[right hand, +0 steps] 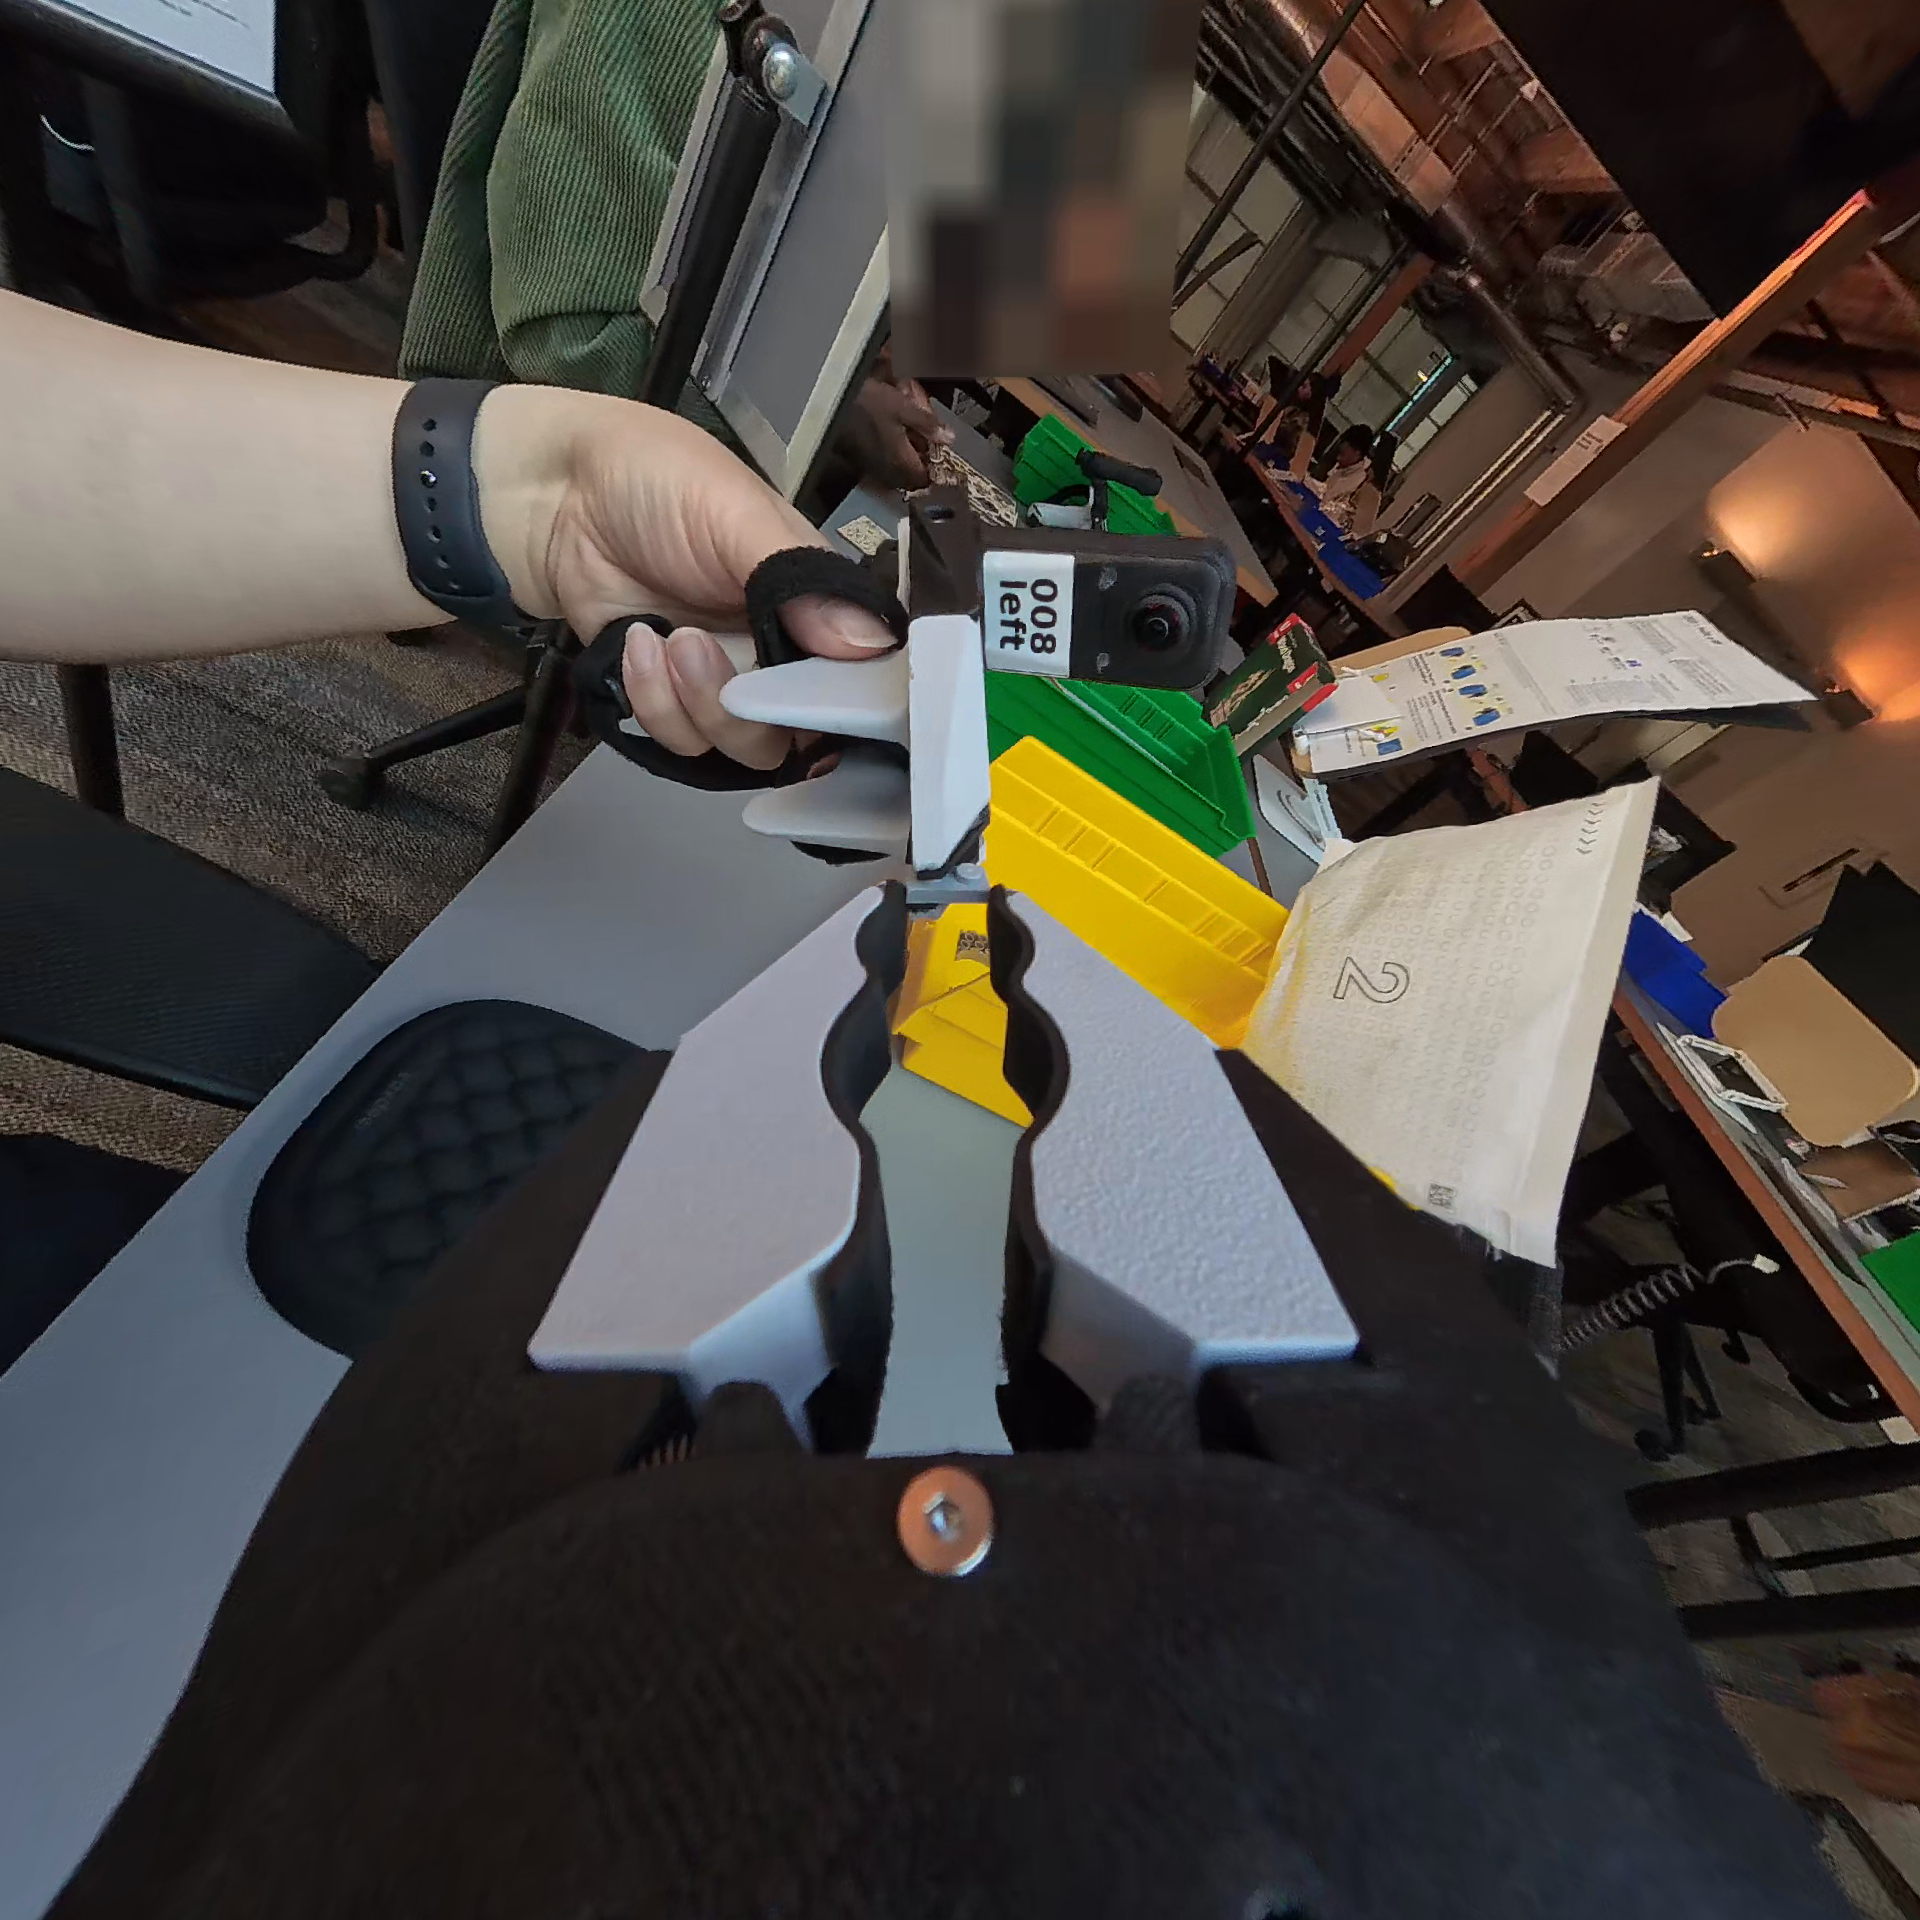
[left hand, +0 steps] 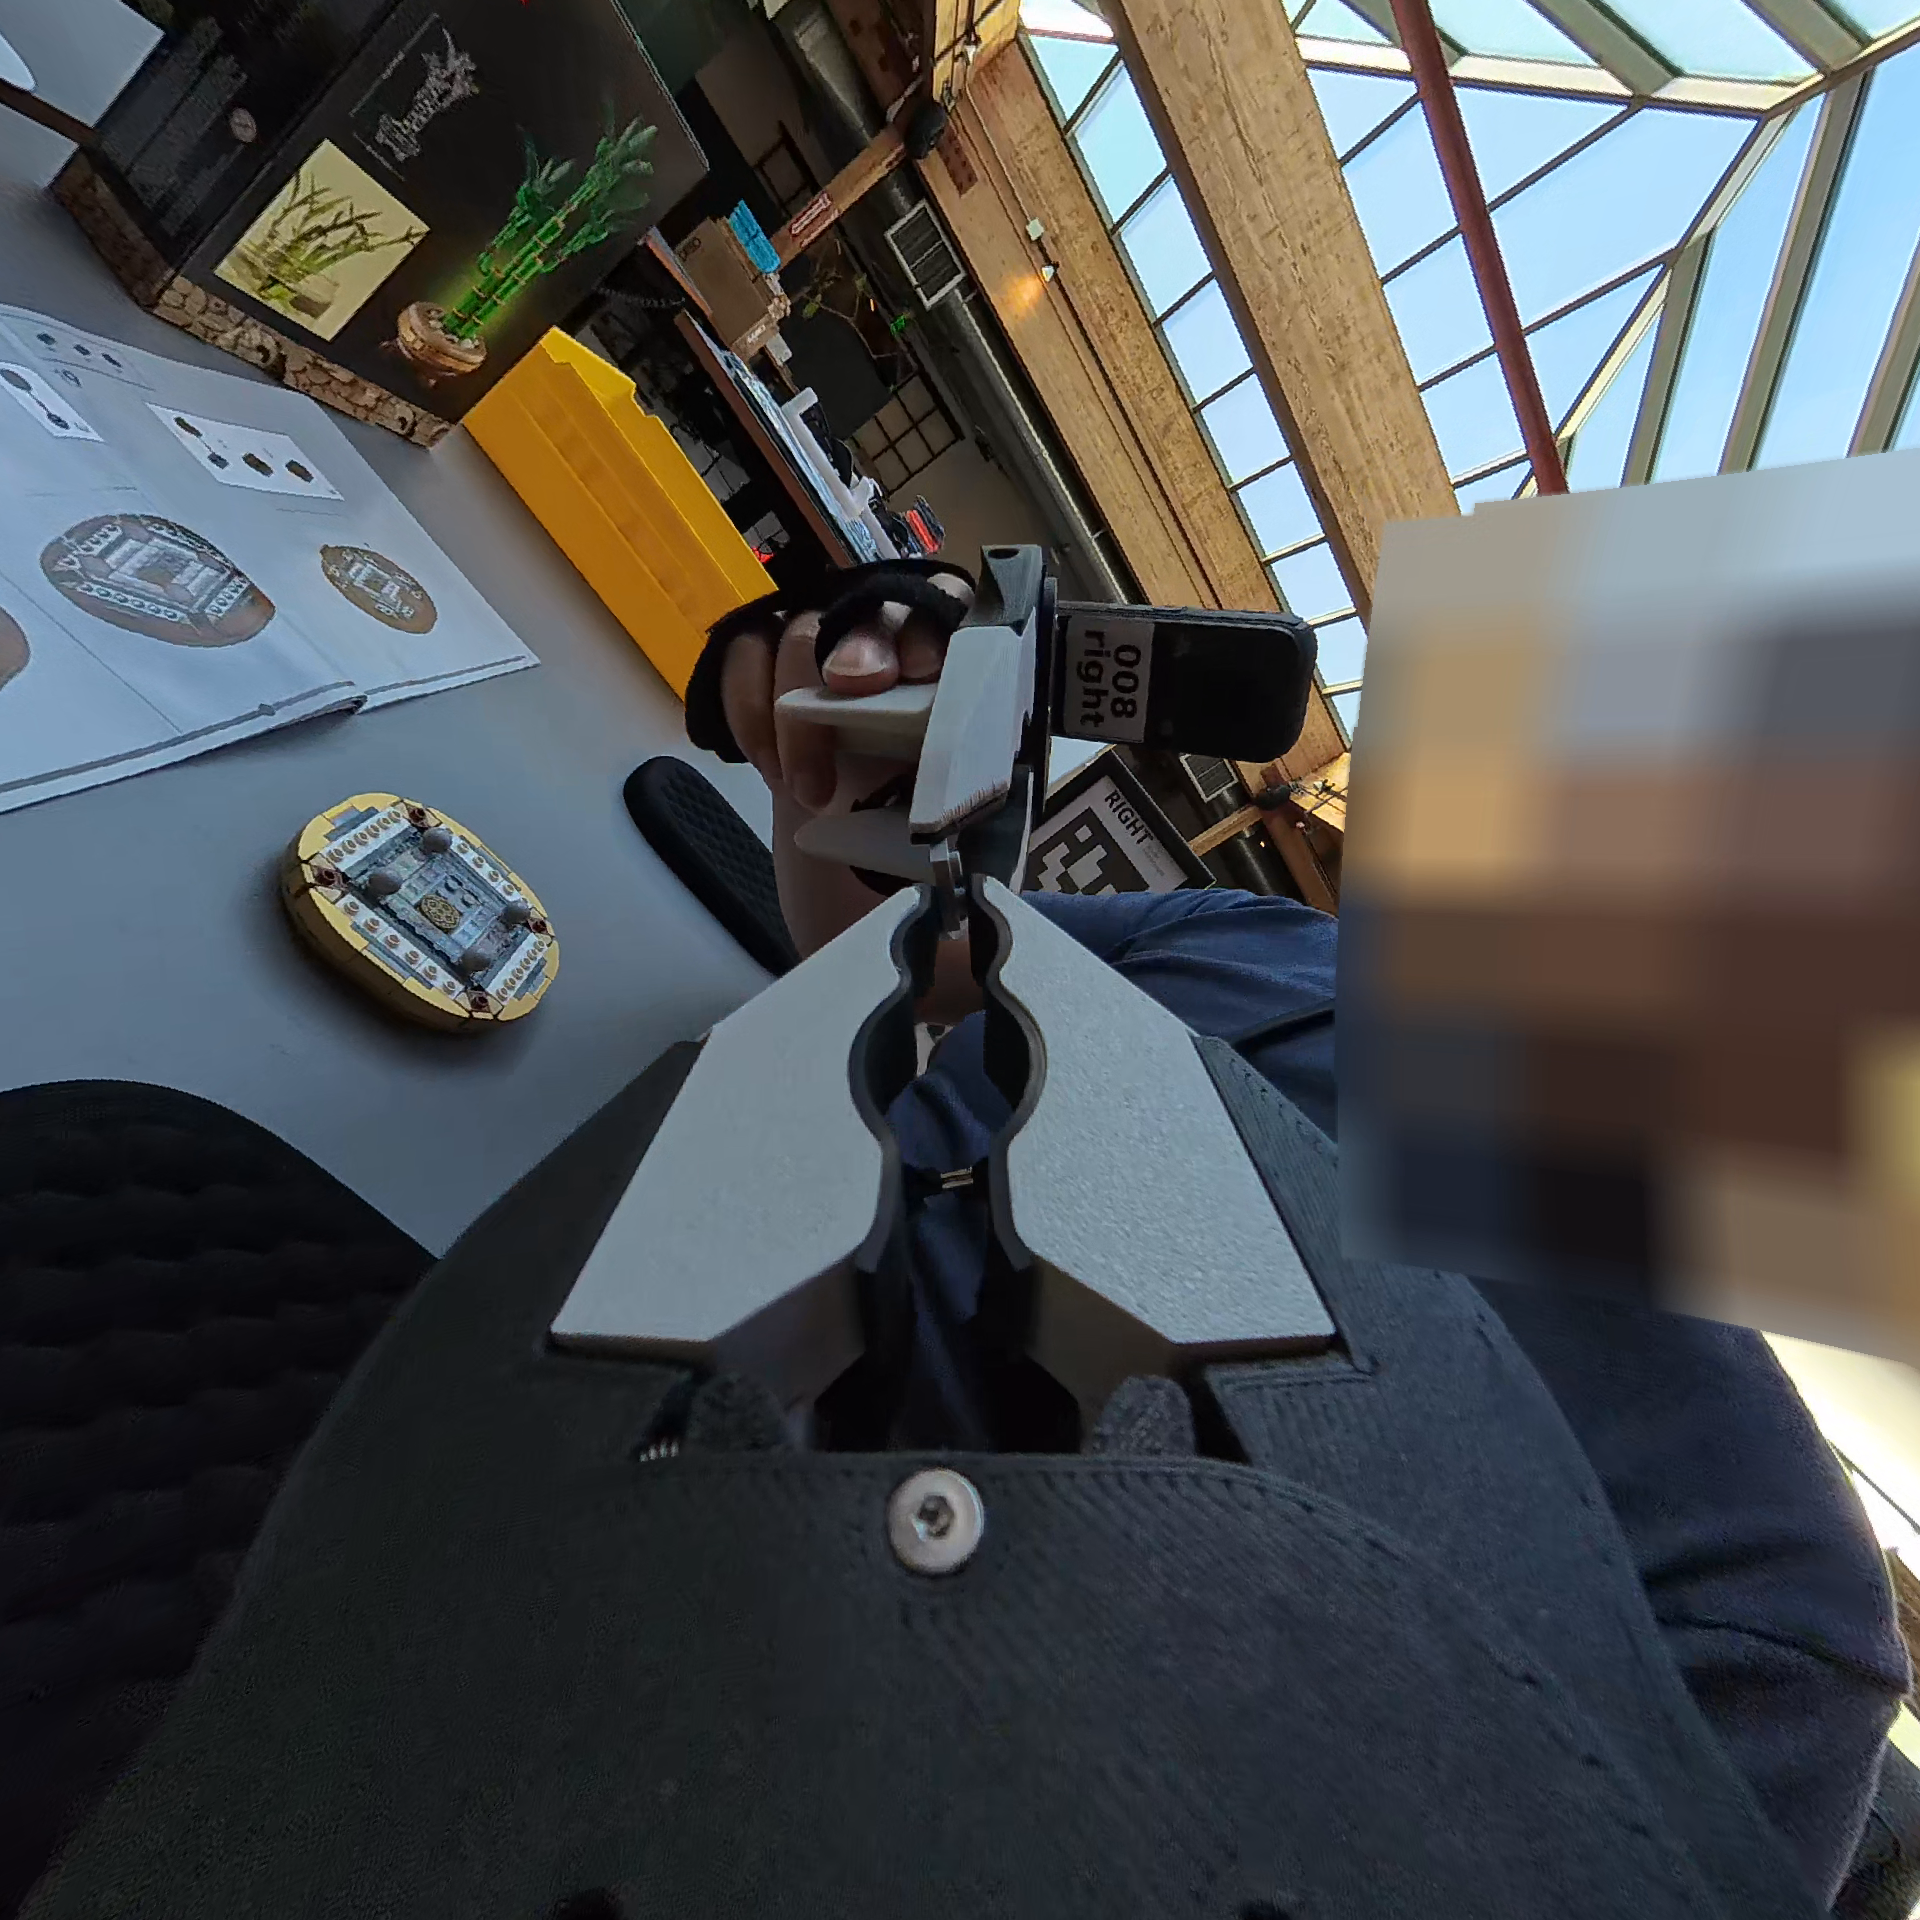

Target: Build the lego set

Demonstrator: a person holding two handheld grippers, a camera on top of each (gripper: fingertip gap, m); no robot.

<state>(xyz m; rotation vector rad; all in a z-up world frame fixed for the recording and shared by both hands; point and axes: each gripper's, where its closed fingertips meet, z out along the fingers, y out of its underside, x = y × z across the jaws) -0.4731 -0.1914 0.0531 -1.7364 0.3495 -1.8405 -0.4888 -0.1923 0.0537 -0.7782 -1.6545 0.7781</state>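
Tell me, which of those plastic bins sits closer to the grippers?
The yellow bin; it lies just beyond the right gripper, while the green bin sits behind it.

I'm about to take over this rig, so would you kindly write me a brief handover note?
Left gripper and right gripper: raised tip to tip above the desk, both nearly shut on one small grey piece.
Things: oval base flat on the desk, instruction booklet open beyond it, yellow bin behind, numbered paper bag beside the bin.
Done: base largely built.
Left: the held piece is not yet on the base.
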